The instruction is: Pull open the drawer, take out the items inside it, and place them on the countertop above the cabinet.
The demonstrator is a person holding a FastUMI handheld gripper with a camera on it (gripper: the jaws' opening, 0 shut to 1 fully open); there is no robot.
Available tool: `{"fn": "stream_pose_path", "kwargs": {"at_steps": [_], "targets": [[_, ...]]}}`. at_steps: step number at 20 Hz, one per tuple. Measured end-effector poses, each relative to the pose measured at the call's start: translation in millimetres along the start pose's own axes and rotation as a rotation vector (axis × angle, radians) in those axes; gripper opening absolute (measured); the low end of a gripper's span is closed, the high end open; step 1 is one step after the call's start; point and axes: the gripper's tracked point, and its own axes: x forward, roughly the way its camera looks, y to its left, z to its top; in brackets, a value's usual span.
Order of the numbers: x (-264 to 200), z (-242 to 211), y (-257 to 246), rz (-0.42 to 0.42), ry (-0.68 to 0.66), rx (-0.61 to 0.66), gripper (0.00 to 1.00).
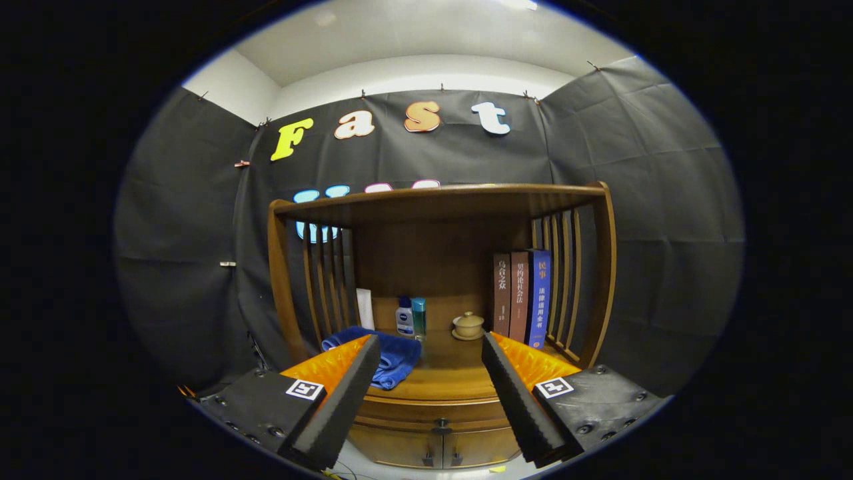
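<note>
While the gripper hangs with fingers spread and empty, the drawer sits closed under the countertop's front edge; its small knob could slip free, and the blue cloth crowds that edge.

Blue towel, 2 bottles & lidded cup mid-shelf, 3 books upright at the side.

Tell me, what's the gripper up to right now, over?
Gripper open, holding nothing, short of the cabinet. Drawer shut, knob between the fingers, untouched. Blue towel on the countertop; approach clear.
</note>
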Motion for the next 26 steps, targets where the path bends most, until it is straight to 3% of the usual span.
{"fn": "stream_pose_path", "kwargs": {"at_steps": [13, 22, 24, 26], "targets": [[57.1, -179.6, -10.5, -0.016, 0.257, 0.005, 1.00], [84.3, -258.3, -21.2, -0.057, 0.415, 0.041, 0.98], [85.0, -273.9, -24.1, -0.067, 0.461, 0.038, 0.88], [86.2, -282.2, -22.8, -0.062, 0.489, 0.045, 0.72]]}}
